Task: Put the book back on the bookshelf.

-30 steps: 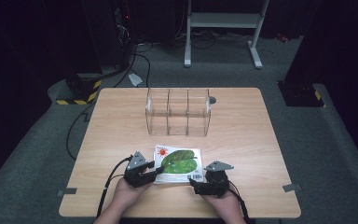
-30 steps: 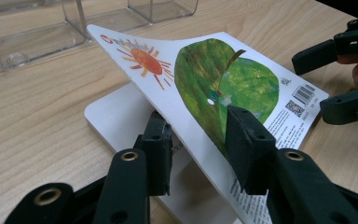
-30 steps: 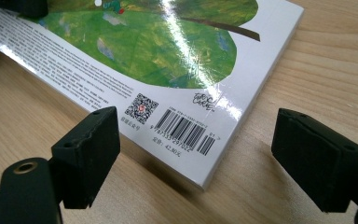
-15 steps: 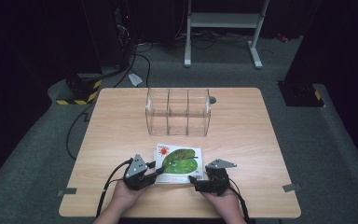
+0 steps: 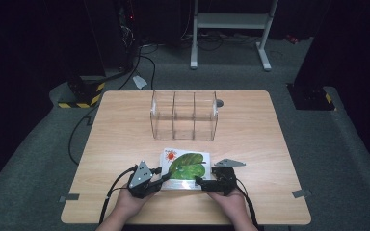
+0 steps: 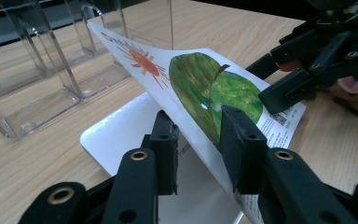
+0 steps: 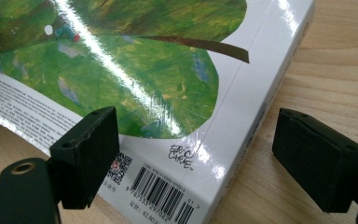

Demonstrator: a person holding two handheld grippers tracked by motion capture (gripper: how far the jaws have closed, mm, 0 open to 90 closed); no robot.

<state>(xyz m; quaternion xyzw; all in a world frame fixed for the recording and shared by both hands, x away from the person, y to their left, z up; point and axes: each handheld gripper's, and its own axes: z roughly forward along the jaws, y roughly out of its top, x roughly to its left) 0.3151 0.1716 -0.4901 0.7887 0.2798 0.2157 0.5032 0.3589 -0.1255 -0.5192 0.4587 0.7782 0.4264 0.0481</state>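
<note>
The wooden bench carries a clear three-bay organiser toward its far side, well apart from the work at the near edge. There lies a picture book, white with a big green leaf and a red sun; in the right tool's view the back cover reads "Eric Carle" by hand, above a barcode and a small QR square, with fine print along the edge too small to read.

The left tool has just been closing and now pinches the cover, which stands lifted and tilted off the white page beneath. A second ago the cover lay flat in the high view.

The right tool is spread, one jaw over the cover's corner, the other out over bare wood beyond the spine. From the left tool's view it sits at the book's far edge, touching the cover.
</note>
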